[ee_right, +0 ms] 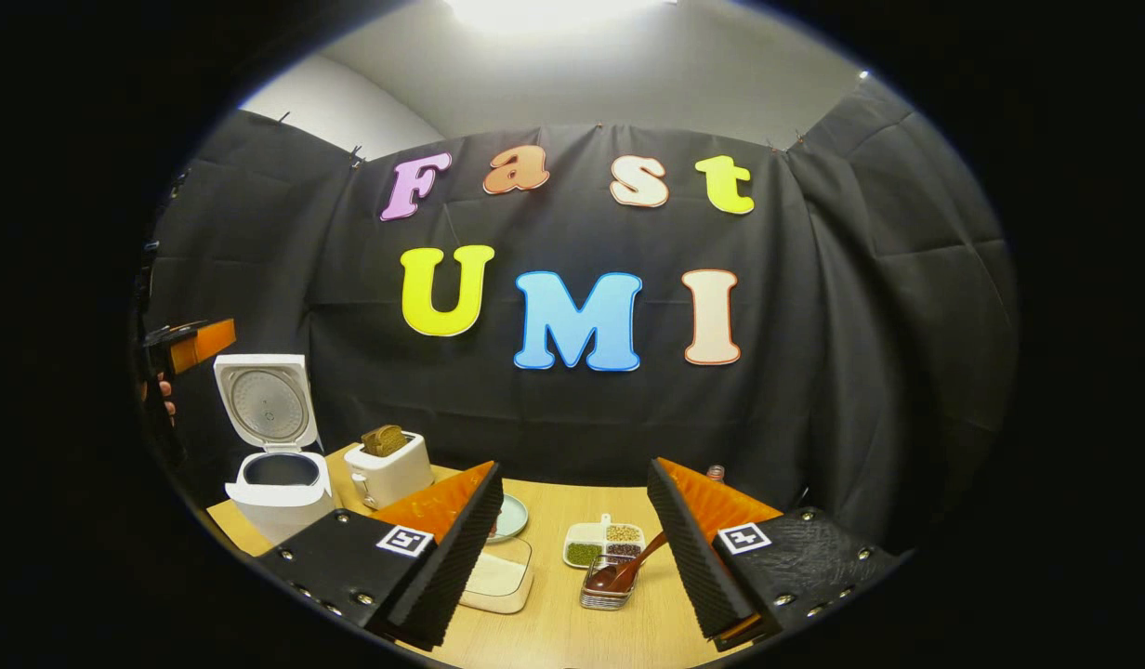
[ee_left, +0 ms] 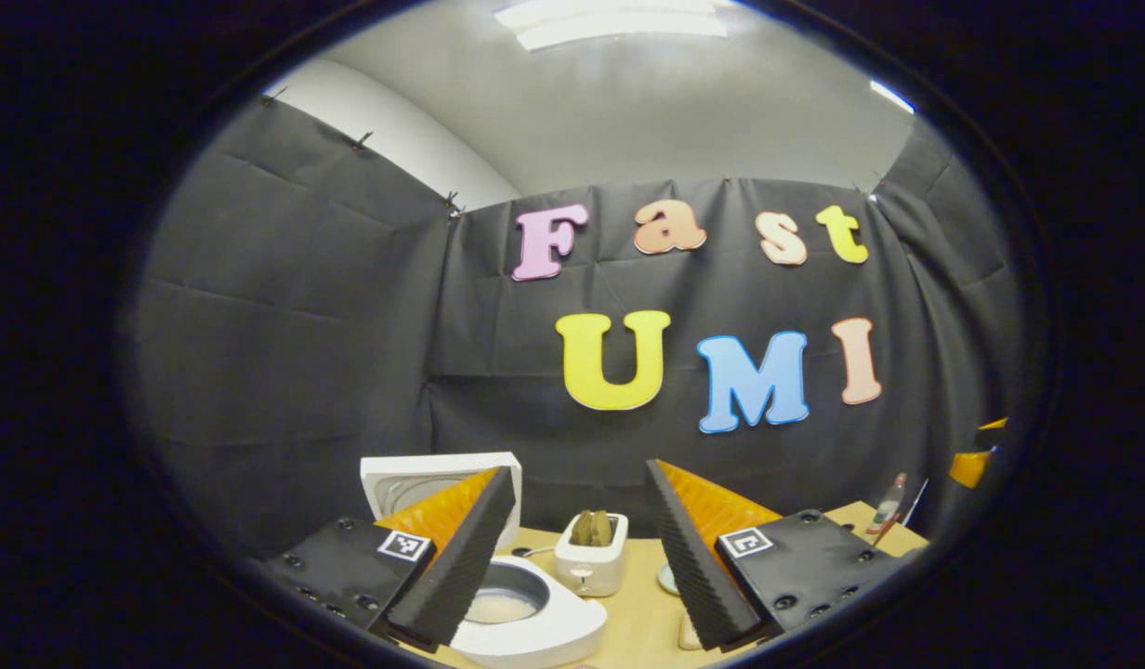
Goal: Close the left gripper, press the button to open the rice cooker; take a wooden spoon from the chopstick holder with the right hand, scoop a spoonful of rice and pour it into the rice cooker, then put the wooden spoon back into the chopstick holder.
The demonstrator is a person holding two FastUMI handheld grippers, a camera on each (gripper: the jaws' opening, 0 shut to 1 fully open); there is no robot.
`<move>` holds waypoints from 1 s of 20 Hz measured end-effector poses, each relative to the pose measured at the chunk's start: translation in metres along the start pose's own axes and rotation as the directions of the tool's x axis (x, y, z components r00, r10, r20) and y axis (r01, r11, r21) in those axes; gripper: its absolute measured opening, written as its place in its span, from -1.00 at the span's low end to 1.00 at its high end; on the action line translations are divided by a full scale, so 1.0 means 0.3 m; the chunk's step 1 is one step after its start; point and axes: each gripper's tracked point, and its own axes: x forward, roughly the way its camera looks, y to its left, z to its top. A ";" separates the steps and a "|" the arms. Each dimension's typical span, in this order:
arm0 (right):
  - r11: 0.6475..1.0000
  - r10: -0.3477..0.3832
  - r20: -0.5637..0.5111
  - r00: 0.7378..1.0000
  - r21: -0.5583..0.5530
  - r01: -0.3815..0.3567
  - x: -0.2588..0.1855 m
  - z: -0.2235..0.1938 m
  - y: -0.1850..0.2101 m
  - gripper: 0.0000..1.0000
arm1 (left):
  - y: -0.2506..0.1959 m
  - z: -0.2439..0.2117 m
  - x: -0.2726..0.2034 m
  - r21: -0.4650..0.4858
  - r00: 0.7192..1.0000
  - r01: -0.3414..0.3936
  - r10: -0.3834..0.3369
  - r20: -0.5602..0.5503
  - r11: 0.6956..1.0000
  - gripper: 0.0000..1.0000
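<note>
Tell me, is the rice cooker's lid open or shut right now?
Open. The rice cooker has its lid standing upright, hinged back, with the inner pot's mouth exposed below.

Lighting coming from overhead: a ceiling panel (ee_left: 619, 20) glowing bright in the left gripper view, blowing out to pure white glare at the top of the right gripper view. Spreading evenly over the pale ceiling, fading on the black cloth wall (ee_right: 861, 307), which is soaking up light and staying dim. Falling softly on the surface (ee_right: 554, 595), with only faint shadows under things. Bending strongly toward the edges in both views, straight seams curving. Staying fairly sharp in the middle, softening and darkening near the rim.
</note>
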 end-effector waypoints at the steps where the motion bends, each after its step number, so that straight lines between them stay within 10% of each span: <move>1: 1.000 -0.011 -0.004 1.000 0.004 0.011 0.007 -0.010 -0.022 0.92 | -0.029 -0.005 -0.011 -0.003 1.000 0.010 -0.010 -0.001 1.000 0.90; 11: 0.991 -0.076 -0.125 0.989 0.098 0.088 0.153 -0.238 -0.258 0.91 | -0.251 -0.119 -0.104 -0.079 0.991 0.106 -0.112 -0.070 0.991 0.90; 20: 0.948 -0.053 -0.356 0.933 0.277 0.159 0.421 -0.594 -0.380 0.92 | -0.290 -0.156 -0.089 -0.042 0.989 0.053 -0.058 -0.136 0.998 0.94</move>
